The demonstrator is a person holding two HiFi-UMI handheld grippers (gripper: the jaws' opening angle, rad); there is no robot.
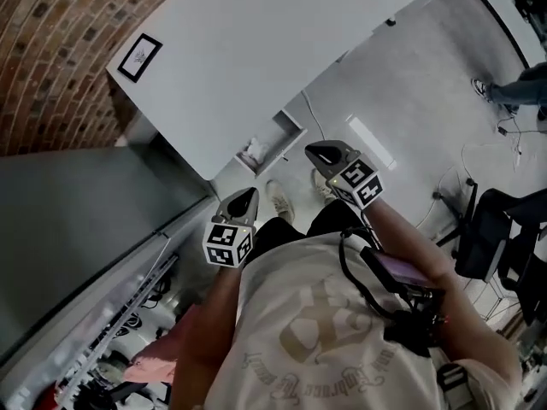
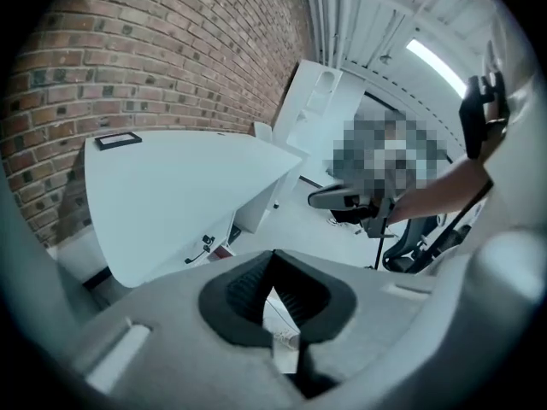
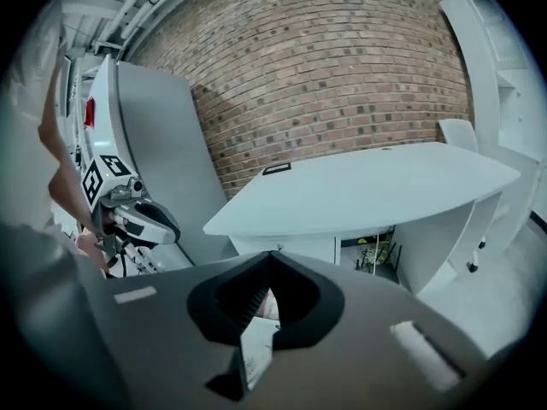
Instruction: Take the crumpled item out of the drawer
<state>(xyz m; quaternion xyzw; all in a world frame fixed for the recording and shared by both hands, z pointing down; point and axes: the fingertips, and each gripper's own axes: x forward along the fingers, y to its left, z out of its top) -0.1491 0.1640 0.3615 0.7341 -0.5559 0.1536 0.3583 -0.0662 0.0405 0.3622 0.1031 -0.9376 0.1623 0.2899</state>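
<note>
My left gripper (image 1: 247, 194) and right gripper (image 1: 315, 151) hang side by side above the floor, in front of a white table (image 1: 256, 41). Both are shut and hold nothing. In the left gripper view the jaw tips of the left gripper (image 2: 273, 254) meet, and beyond them a white drawer unit (image 2: 214, 244) stands under the table. In the right gripper view the right gripper (image 3: 270, 255) is shut too, aimed at the white pedestal (image 3: 295, 248) under the table. Below the table edge an open white box (image 1: 275, 140) holds something pale. I cannot make out the crumpled item.
A brick wall (image 1: 51, 49) runs behind the table. A small black-framed card (image 1: 139, 57) lies on the tabletop. A grey cabinet (image 1: 77, 220) stands at the left and a black chair (image 1: 487, 233) at the right. Another person's leg (image 1: 523, 88) shows at the far right.
</note>
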